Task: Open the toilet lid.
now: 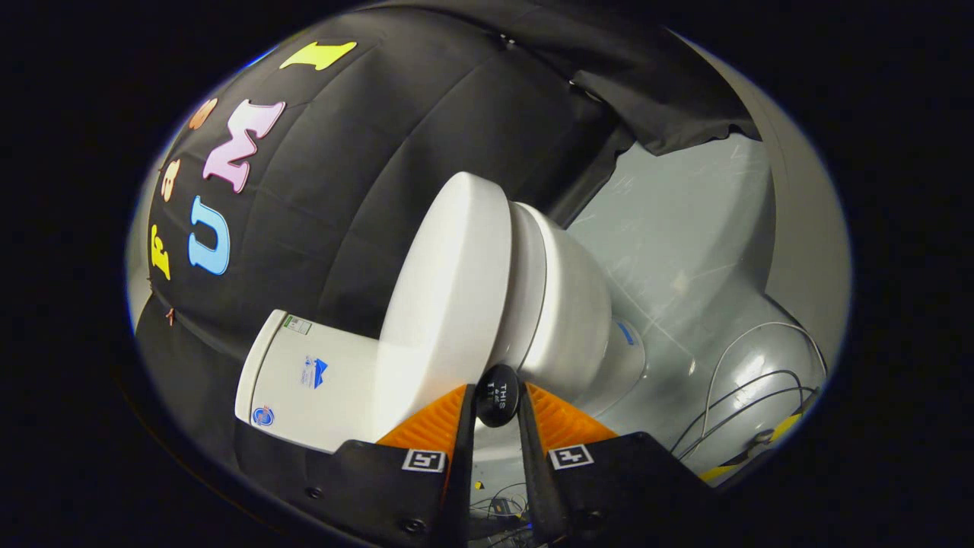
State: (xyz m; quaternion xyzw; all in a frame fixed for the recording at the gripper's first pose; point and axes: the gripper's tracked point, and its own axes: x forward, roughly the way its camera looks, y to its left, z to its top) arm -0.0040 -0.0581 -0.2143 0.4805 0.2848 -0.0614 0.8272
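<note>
- Where the view tilts, the whole scene appears rotated, so the toilet reads as lying on its side.
- Cistern [319,380]: white, with small stickers on its face, set against the black cloth wall [365,175] of the booth, to the left of the fingers.
- Toilet lid [449,297]: white, oval, raised off the seat at its front edge; a wedge-shaped gap shows between lid and seat. The lid's near rim sits just ahead of the left finger.
- Claw [497,397]: the two fingers stand close together with a narrow gap, clenched on a small dark knob [498,396] that carries pale lettering. The knob lies between the fingertips, at the point where the lid's rim meets the seat. Both fingers [426,426] press on the sides of the knob.
- Seat and bowl [567,312]: white, just beyond and to the right of the fingers.
- Floor [685,228]: pale grey and glossy, to the right of the bowl.
- Cables [753,380]: thin loops lying on the floor, well apart from the bowl, with a yellow piece among them.
</note>
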